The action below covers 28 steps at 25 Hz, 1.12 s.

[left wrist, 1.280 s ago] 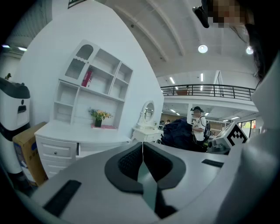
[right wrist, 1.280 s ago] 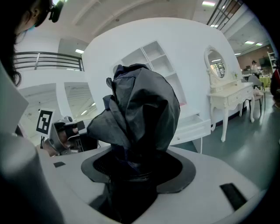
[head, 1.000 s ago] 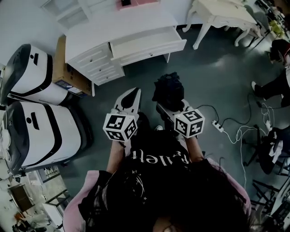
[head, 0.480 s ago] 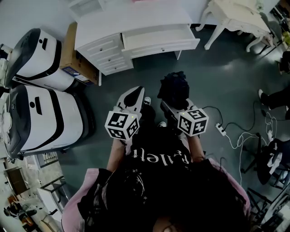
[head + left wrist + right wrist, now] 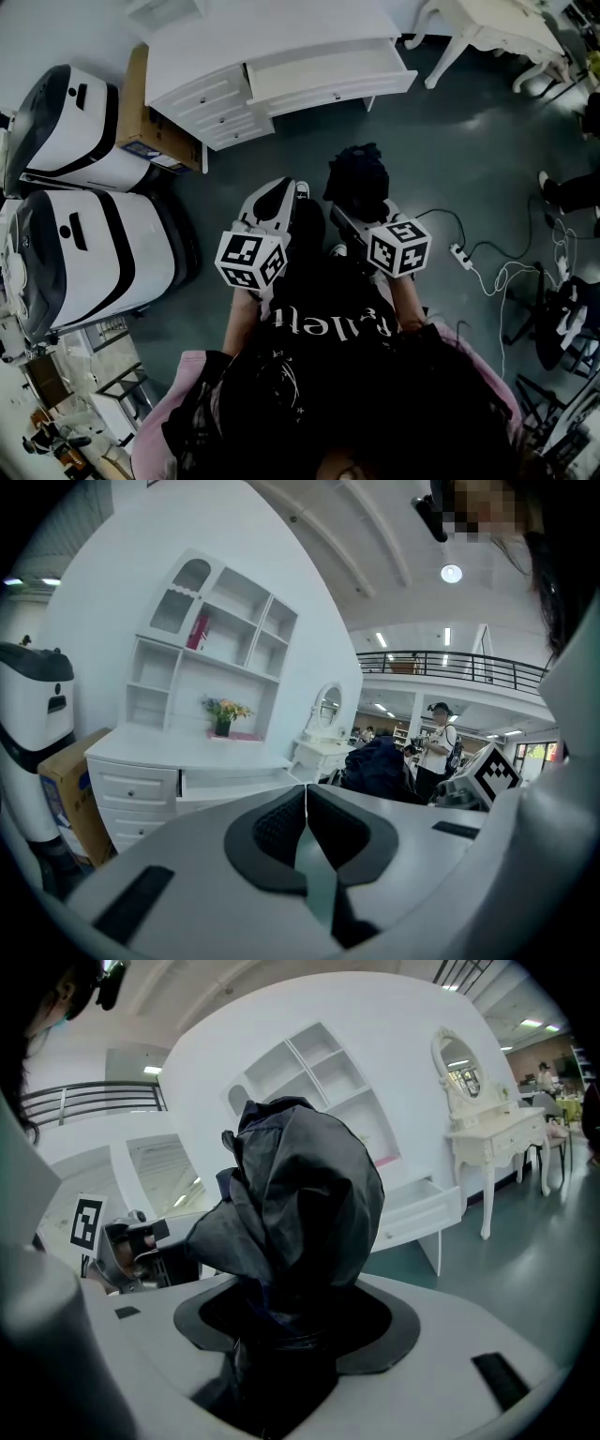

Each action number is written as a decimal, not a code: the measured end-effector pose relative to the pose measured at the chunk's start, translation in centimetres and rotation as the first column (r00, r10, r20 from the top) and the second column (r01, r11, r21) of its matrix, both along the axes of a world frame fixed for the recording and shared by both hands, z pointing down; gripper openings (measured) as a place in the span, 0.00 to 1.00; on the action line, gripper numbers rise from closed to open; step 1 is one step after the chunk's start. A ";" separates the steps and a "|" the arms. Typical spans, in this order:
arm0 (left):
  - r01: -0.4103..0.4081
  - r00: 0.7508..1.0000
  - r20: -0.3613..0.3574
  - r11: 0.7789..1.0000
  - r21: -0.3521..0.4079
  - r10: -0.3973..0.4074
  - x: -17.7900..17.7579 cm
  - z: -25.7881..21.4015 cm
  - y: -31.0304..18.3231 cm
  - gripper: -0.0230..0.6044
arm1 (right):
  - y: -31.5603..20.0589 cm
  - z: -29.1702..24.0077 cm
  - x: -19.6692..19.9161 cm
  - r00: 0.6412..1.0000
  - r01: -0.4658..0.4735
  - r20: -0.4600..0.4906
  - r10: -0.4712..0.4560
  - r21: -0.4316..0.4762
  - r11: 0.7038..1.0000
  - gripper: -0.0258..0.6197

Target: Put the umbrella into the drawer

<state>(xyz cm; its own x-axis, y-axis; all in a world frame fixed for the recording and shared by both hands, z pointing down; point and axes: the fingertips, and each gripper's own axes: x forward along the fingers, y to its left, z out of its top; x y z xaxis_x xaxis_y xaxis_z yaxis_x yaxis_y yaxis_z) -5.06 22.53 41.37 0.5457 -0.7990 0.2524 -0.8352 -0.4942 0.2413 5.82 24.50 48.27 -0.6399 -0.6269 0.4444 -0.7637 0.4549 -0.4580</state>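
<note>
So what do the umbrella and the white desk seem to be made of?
The umbrella: thin dark fabric, probably nylon or polyester; it bunches in soft folds with a faint sheen. The white desk: likely painted wood or board, smooth matte finish; flat panels, even white coat.

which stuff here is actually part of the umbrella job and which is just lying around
Job: black umbrella, clamped in the right gripper; open drawer of the white desk; left gripper, shut and empty.
Lying about: cardboard box, two white-and-black machines, power strip, second white table.
</note>
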 end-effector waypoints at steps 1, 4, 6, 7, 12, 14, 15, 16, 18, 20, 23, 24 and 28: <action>-0.008 1.000 -0.003 1.000 -0.002 0.008 0.2 0.1 -0.9 0.06 | -0.7 0.1 0.1 1.000 -0.005 -0.005 0.005 -0.004 1.000 0.47; -0.028 1.000 -0.012 1.000 -0.002 0.028 0.6 0.3 -4.0 0.06 | -3.4 0.3 0.3 1.000 -0.018 -0.019 0.017 -0.010 1.000 0.47; -0.043 0.999 -0.017 0.999 -0.003 0.043 0.7 0.4 -6.1 0.06 | -5.4 0.4 0.2 0.999 -0.029 -0.022 0.028 -0.014 0.999 0.47; -0.053 0.998 -0.017 0.999 -0.005 0.053 0.8 0.5 -7.2 0.06 | -6.5 0.5 0.2 0.999 -0.036 -0.023 0.036 -0.017 0.999 0.47; -0.078 0.997 -0.020 0.997 -0.016 0.078 -0.6 0.7 -13.5 0.06 | -12.1 0.5 -1.3 0.998 -0.049 -0.047 0.047 -0.031 0.998 0.47; -0.073 0.997 -0.026 0.997 -0.010 0.073 -1.8 0.4 -16.5 0.06 | -14.5 0.3 -2.3 0.997 -0.053 -0.050 0.051 -0.034 0.998 0.47; -0.071 0.997 -0.028 0.997 -0.007 0.071 -2.3 0.3 -17.8 0.06 | -15.7 0.2 -2.7 0.997 -0.057 -0.052 0.055 -0.037 0.998 0.47; -0.071 0.997 -0.031 0.997 -0.004 0.071 -2.8 0.2 -19.1 0.06 | -16.8 0.2 -3.1 0.997 -0.061 -0.054 0.059 -0.041 0.997 0.47; -0.078 0.996 -0.037 0.997 -0.003 0.077 -3.5 0.1 -21.2 0.06 | -18.8 0.2 -3.9 0.996 -0.069 -0.059 0.066 -0.049 0.996 0.47; -0.090 0.995 -0.042 0.996 -0.010 0.089 -4.2 0.1 -22.9 0.06 | -20.6 0.3 -4.7 0.995 -0.076 -0.064 0.073 -0.059 0.995 0.47; -0.112 0.993 -0.047 0.994 -0.020 0.111 -5.1 0.4 -25.4 0.06 | -23.2 0.4 -5.9 0.994 -0.088 -0.070 0.083 -0.070 0.994 0.47; -0.118 0.992 -0.050 0.993 -0.020 0.117 -5.4 0.4 -26.4 0.06 | -24.0 0.4 -6.3 0.994 -0.092 -0.072 0.086 -0.073 0.993 0.47; -0.140 0.988 -0.060 0.990 -0.009 0.139 -6.5 0.1 -29.8 0.06 | -27.0 0.4 -7.6 0.991 -0.115 -0.081 0.109 -0.075 0.991 0.47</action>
<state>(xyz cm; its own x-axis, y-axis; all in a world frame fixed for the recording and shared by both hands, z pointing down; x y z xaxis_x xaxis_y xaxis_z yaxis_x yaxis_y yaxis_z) -11.58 -7.28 41.51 0.6660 -0.7110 0.2258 -0.7423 -0.6014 0.2956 -1.76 -2.51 48.64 -0.5302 -0.6532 0.5406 -0.8417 0.3291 -0.4280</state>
